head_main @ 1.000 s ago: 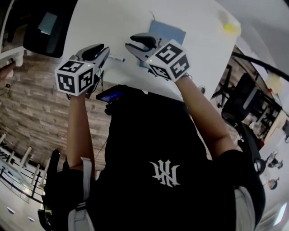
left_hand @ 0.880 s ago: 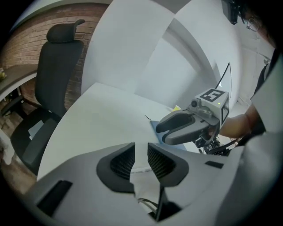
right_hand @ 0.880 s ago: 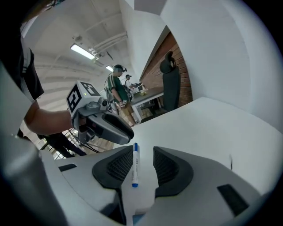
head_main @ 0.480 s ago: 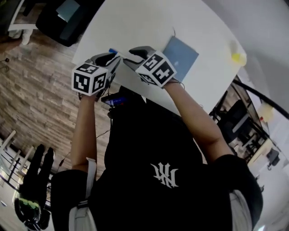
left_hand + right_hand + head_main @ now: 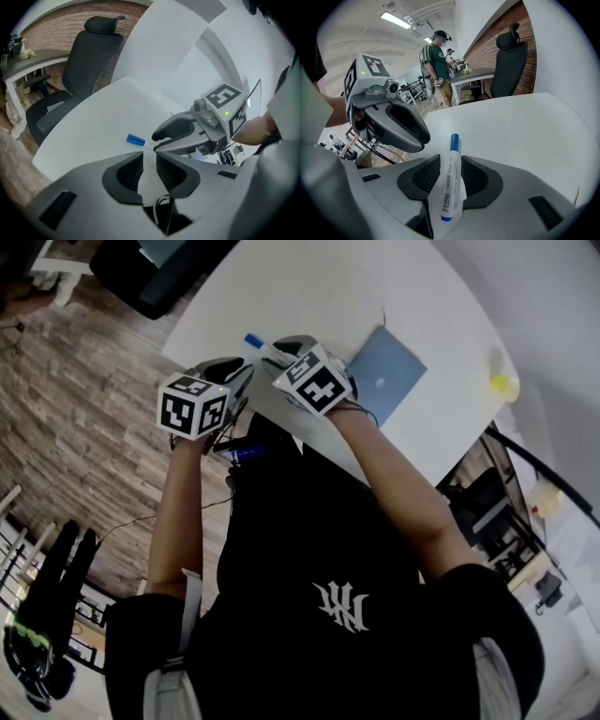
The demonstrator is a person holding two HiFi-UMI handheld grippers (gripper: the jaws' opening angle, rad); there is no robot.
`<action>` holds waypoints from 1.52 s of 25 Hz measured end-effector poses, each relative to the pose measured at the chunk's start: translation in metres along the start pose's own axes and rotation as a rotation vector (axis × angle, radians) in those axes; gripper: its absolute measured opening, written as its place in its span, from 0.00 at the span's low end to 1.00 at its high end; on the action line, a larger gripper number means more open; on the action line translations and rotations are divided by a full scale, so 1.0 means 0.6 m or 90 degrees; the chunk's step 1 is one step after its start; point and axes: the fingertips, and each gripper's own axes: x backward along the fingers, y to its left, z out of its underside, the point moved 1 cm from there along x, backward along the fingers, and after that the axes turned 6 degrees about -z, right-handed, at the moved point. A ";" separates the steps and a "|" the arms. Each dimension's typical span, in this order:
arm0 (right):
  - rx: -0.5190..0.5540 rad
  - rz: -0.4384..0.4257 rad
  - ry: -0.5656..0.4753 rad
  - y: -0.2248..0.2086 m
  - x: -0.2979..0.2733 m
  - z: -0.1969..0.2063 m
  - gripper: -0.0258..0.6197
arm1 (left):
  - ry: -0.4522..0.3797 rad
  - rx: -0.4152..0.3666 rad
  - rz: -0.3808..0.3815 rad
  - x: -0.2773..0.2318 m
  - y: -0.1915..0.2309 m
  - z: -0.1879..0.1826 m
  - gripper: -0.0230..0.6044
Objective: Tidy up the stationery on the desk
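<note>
A white marker with a blue cap lies lengthwise between my right gripper's jaws, which are shut on its barrel, the cap pointing out over the white desk. In the head view the marker sticks out to the left of the right gripper. My left gripper hovers just beside it near the desk's front edge. Its jaws stand a narrow gap apart with nothing between them. A blue notebook lies right of the right gripper.
A small yellow object sits at the desk's far right edge. A black office chair stands past the desk's left side. A person in a green shirt stands in the background. Wooden floor lies below the desk.
The marker lay on the desk between the grippers; now the right gripper has closed on it. Both grippers have drawn together near the desk's front edge.
</note>
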 end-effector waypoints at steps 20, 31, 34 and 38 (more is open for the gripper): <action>0.025 0.042 0.033 -0.006 -0.015 0.005 0.17 | -0.010 0.029 -0.016 0.005 0.006 0.027 0.18; -0.021 0.098 -0.079 -0.042 0.086 -0.045 0.17 | -0.011 -0.057 -0.003 0.005 -0.026 -0.049 0.18; -0.067 0.130 -0.130 -0.068 0.147 -0.041 0.17 | -0.002 -0.105 0.008 -0.005 -0.059 -0.085 0.18; -0.123 0.176 -0.188 -0.104 0.228 -0.020 0.17 | 0.011 -0.161 0.029 -0.024 -0.108 -0.125 0.18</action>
